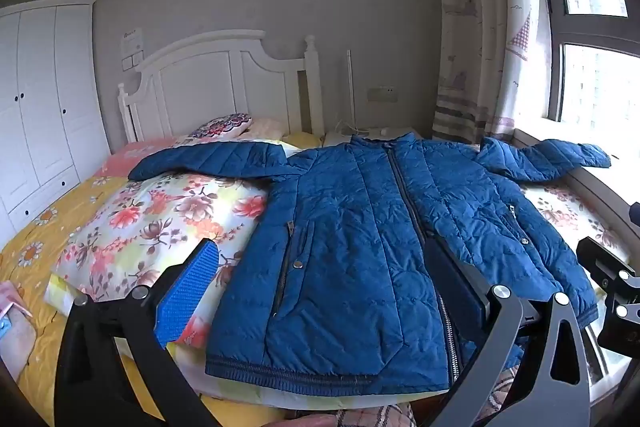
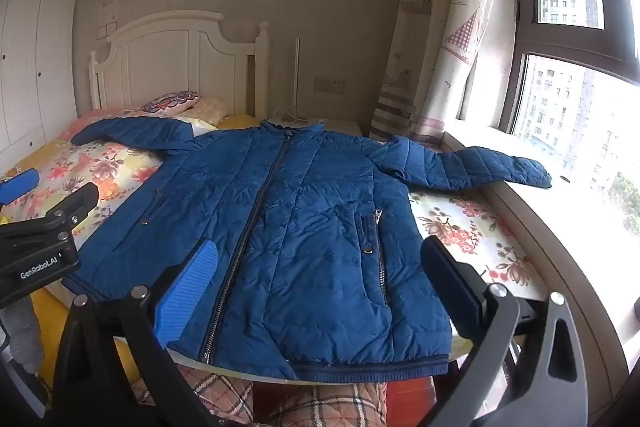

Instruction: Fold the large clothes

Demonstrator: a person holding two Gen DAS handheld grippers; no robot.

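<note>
A blue quilted jacket (image 1: 360,235) lies flat and zipped, front up, on a floral quilt (image 1: 160,219), both sleeves spread out sideways. It also shows in the right wrist view (image 2: 304,227). Its right sleeve (image 2: 480,167) rests on the window sill. My left gripper (image 1: 324,287) is open and empty, held above the jacket's left half near the hem. My right gripper (image 2: 320,287) is open and empty above the jacket's right half near the hem. The left gripper also shows at the left edge of the right wrist view (image 2: 48,227).
The bed has a white headboard (image 1: 224,79) and pillows (image 1: 224,125) at the far end. A white wardrobe (image 1: 40,107) stands left. The window sill (image 2: 568,227) and curtain (image 2: 432,47) border the bed on the right. A plaid fabric (image 2: 320,407) lies below the hem.
</note>
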